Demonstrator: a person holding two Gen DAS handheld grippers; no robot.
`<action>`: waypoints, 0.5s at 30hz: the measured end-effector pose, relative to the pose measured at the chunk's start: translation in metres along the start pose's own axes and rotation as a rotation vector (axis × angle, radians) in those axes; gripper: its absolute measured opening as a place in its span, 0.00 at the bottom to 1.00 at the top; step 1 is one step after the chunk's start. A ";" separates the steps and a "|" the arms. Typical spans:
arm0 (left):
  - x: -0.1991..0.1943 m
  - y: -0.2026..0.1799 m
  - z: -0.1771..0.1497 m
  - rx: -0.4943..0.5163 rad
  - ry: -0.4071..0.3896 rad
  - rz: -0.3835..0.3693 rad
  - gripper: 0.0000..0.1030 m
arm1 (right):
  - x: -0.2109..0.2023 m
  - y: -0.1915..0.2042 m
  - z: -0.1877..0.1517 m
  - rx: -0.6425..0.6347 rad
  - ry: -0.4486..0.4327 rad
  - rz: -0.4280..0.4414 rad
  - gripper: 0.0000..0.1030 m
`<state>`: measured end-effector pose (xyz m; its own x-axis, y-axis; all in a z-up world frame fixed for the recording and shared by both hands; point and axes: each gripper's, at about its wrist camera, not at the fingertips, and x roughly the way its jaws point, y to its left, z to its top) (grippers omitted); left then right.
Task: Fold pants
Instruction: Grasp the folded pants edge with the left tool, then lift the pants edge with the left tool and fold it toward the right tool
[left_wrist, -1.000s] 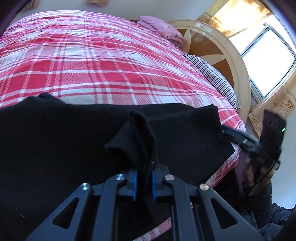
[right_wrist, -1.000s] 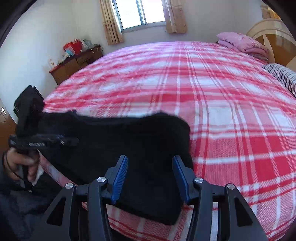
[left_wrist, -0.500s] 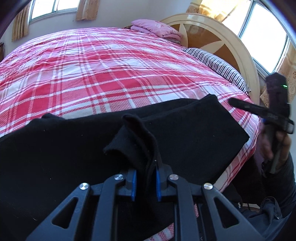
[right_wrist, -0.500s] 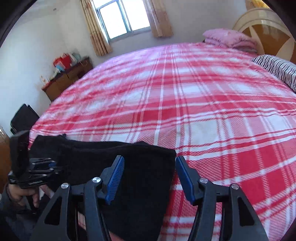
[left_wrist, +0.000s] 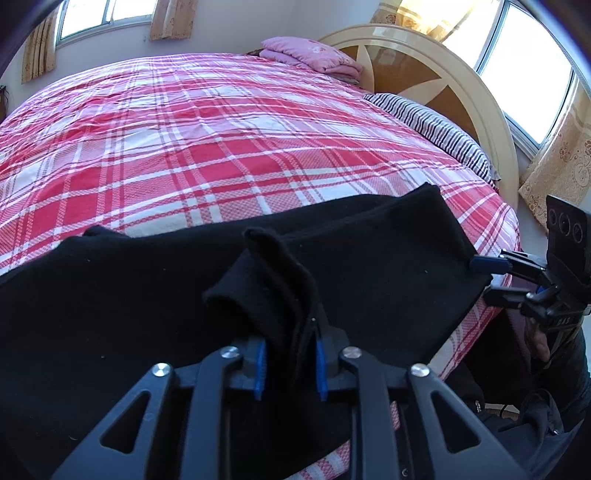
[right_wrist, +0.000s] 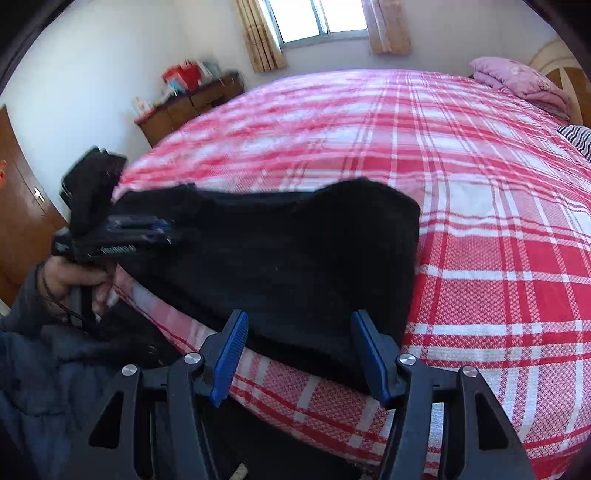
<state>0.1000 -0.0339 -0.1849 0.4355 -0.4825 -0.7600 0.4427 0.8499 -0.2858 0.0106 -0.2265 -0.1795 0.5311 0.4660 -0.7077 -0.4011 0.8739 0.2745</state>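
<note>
Black pants (left_wrist: 369, 280) lie flat along the near edge of the plaid bed (left_wrist: 221, 147) | soft, limp knit, likely light; best taken at corners or hems | left gripper (left_wrist: 290, 363) pinches a raised fold | right gripper (right_wrist: 299, 354) spread wide, holding nothing, at the pants' near edge

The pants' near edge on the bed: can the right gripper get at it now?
Probably yes. The right gripper is open, its jaws apart on either side of the black pants edge on the bed, with nothing between.
</note>
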 end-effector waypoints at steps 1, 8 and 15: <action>-0.004 0.002 0.001 0.001 0.000 0.010 0.33 | -0.004 -0.002 0.000 0.013 -0.025 0.013 0.58; -0.072 0.040 0.010 0.011 -0.130 0.179 0.63 | -0.020 -0.011 0.010 0.061 -0.164 0.052 0.58; -0.130 0.136 -0.027 -0.113 -0.147 0.416 0.67 | -0.017 -0.012 0.010 0.094 -0.204 0.017 0.58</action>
<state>0.0823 0.1506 -0.1406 0.6684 -0.1134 -0.7351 0.1221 0.9916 -0.0420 0.0143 -0.2433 -0.1644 0.6685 0.4904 -0.5591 -0.3444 0.8705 0.3516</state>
